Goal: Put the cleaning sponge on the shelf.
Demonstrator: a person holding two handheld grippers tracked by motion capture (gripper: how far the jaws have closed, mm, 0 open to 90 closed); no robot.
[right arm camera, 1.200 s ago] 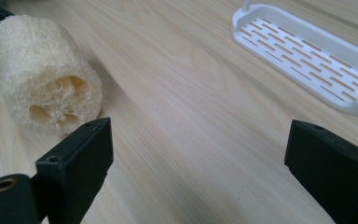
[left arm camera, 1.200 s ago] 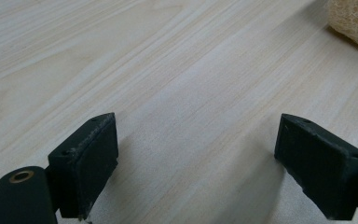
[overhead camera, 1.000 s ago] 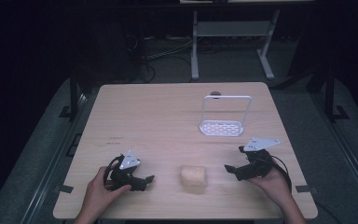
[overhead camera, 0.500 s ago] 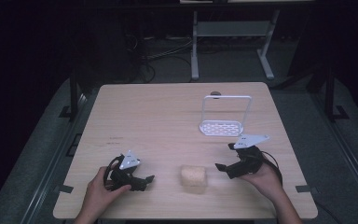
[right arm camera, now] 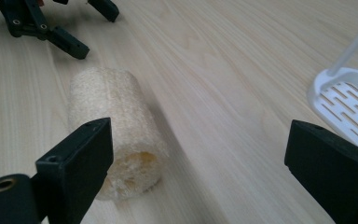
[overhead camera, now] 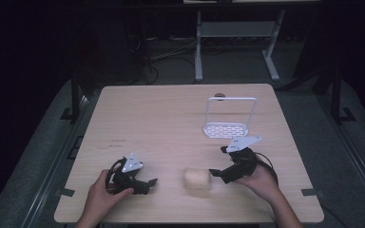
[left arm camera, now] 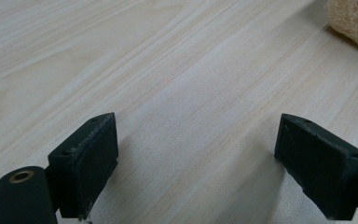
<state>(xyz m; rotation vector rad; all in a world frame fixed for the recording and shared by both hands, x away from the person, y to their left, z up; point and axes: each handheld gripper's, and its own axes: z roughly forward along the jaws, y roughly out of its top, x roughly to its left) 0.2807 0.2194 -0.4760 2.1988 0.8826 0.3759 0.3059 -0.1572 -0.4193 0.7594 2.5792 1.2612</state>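
Two grippers sit low over the table [overhead camera: 171, 114], both with jaws spread wide and holding nothing. A loofah [overhead camera: 197, 179] lies on its side near the front edge, between them; the right gripper [overhead camera: 217, 173] is just beside its right end, the left gripper [overhead camera: 149, 183] farther off. Seen along the right gripper's jaws, the loofah sits off toward one jaw, not centred, so closing now would likely nudge or roll it away. A white rack [overhead camera: 226, 128] stands behind, near enough to get bumped on a lift
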